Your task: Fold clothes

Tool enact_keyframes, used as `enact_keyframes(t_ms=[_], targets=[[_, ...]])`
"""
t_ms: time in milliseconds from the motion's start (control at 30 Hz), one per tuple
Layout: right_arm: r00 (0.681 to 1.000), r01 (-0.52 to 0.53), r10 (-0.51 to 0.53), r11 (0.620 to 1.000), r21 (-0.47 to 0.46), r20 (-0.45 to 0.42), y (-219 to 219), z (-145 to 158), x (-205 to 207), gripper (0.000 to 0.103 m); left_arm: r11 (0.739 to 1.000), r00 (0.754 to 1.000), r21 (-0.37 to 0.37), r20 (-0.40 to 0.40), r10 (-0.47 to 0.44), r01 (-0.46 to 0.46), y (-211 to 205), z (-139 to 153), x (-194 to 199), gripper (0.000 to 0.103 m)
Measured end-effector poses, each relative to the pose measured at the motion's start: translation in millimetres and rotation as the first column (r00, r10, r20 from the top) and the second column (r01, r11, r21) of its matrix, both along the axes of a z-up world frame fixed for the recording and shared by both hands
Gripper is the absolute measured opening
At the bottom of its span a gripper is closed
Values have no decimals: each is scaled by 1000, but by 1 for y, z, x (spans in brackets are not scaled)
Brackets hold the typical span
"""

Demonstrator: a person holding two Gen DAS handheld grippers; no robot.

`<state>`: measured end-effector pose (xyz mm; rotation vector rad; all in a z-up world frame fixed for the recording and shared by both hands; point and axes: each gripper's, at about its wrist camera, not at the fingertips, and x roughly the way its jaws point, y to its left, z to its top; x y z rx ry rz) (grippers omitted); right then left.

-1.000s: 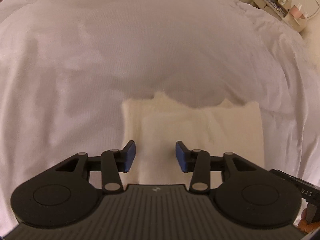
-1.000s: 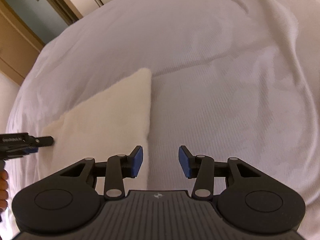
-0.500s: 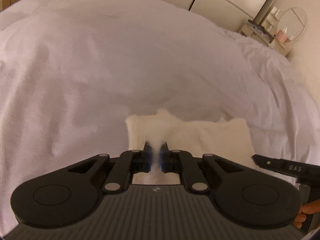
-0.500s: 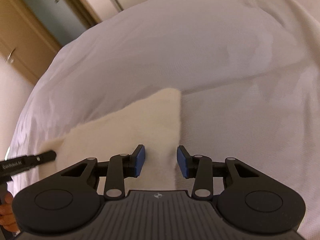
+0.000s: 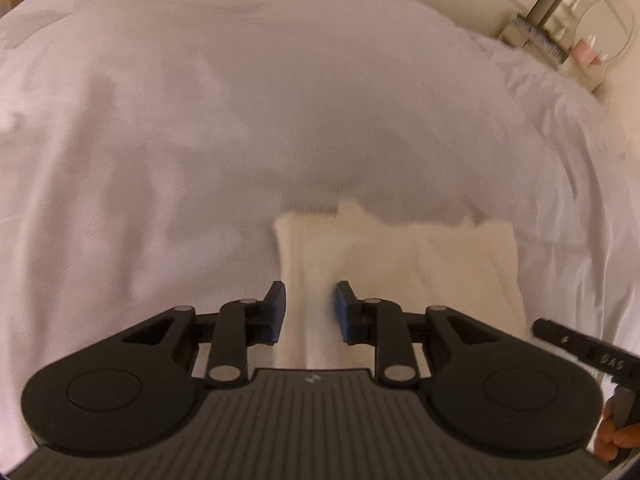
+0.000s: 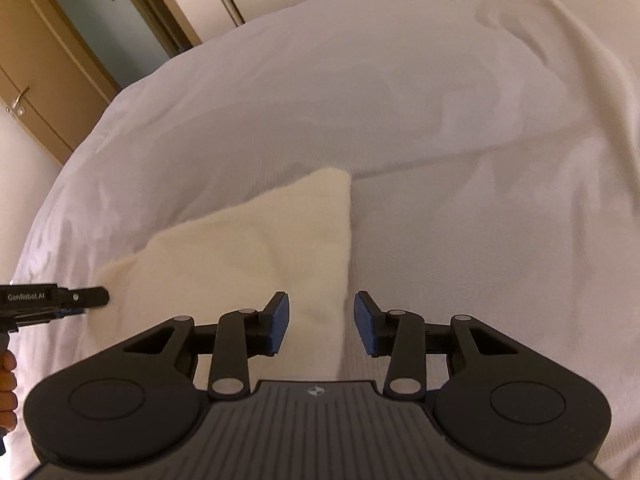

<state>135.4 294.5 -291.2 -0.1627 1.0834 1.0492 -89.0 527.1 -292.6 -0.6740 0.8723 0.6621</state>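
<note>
A cream garment (image 5: pixel 404 268) lies folded into a flat rectangle on the white bed sheet (image 5: pixel 200 140). My left gripper (image 5: pixel 308 310) is open and empty, just above the garment's near left part. In the right wrist view the same garment (image 6: pixel 248 248) lies at centre left. My right gripper (image 6: pixel 322 322) is open and empty over the garment's near right edge. Each gripper shows at the edge of the other's view: the right gripper (image 5: pixel 580 352) and the left gripper (image 6: pixel 56 300).
The sheet (image 6: pixel 480 160) covers the bed with soft wrinkles. A dresser with a round mirror (image 5: pixel 580 40) stands past the bed's far right. A wooden door (image 6: pixel 36 72) and wardrobe panels stand past the bed's far left.
My left gripper was open, shut for a moment on the garment half a second ago, and is open again. My right gripper stayed open and shifted slightly over the garment's edge.
</note>
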Motion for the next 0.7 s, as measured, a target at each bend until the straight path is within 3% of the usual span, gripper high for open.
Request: enact_keyframes(t_ms=[133,200,333,500,600,667,700], targets=[[999,4,-4,1000,-1,-36,-28,14,-15,41,1000,1000,-13,-26,-14,14,-20,22,-13,23],[998,-6,6,1000,-2,-58,-37,19,-25,41,998,999,-41,-28,-46,45,-31,19,-12,24],[996,-20,14,998,-66,-92,-33,-2,-39,41,997,984,-71,-172,-47,35,-42,-7,1,25],[997,-11,7,999,-52,-79,-35,8,-39,41,998,977,-57,-212,-31,19,-48,3,3,27],[997,-19,15,999,-44,-78,-37,14,-39,47,998,975,-59,-220,-23,10,-48,8,-6,30],[994,-15,12,1000,-25,-107,-39,14,-35,53,998,983,-56,-185,-14,4,-43,13,-18,45],[991,-9,8,1000,-10,-132,-41,13,-32,56,998,986,-55,-164,-10,1,-40,14,-24,62]])
